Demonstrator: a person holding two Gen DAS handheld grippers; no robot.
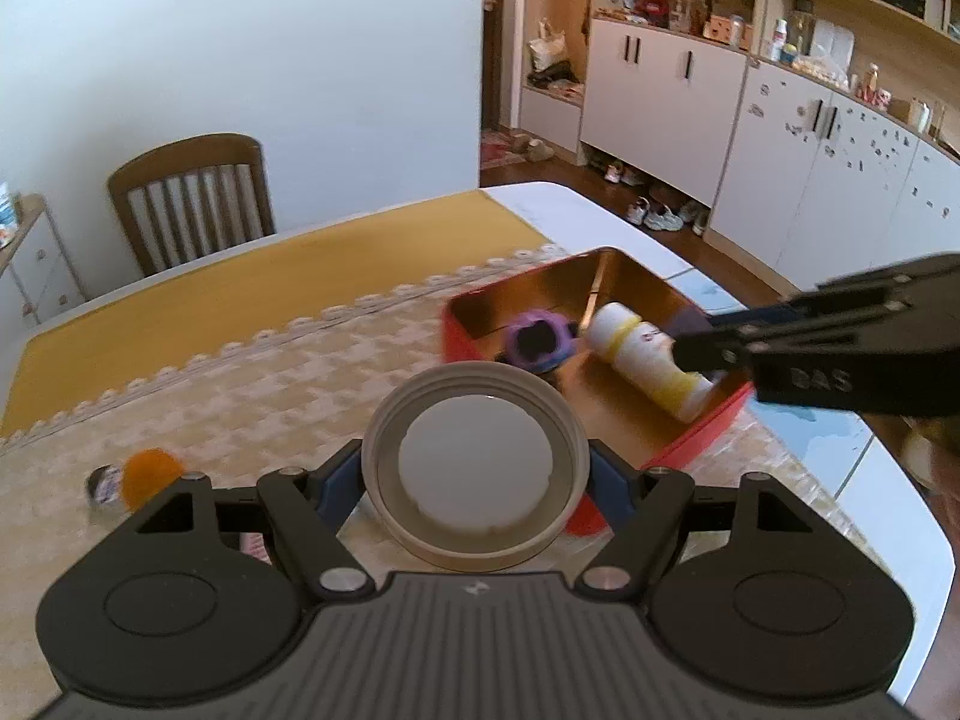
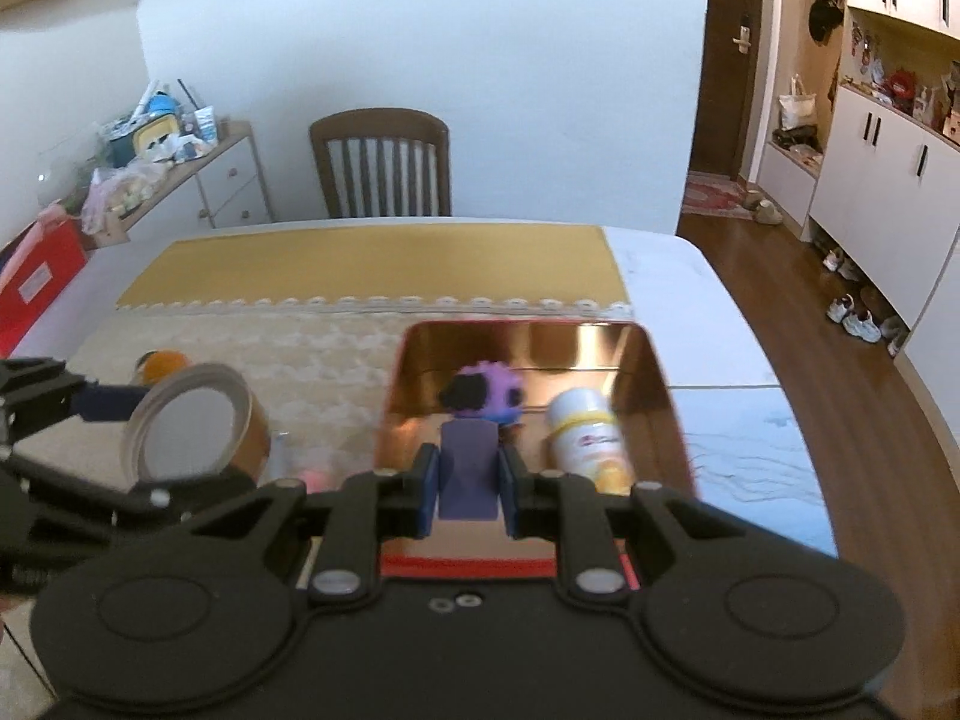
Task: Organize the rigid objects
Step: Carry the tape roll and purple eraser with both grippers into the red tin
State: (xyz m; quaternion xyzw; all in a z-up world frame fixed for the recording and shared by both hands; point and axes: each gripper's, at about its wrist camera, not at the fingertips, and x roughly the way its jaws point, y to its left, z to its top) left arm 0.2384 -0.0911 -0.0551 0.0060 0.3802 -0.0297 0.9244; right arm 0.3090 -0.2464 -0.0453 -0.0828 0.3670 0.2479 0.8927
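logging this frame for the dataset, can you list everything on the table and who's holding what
tin box: 1, red outside, gold inside, on the mat
white bottle: 1, white and yellow, lying in the tin box
purple toy: 1, purple, over the tin box, in right jaws
round can: 1, beige rim, white end, in left jaws
orange-capped item: 1, on the mat, blurred
chair: 1, brown, behind table
left gripper: shut on round can
right gripper: shut on purple toy
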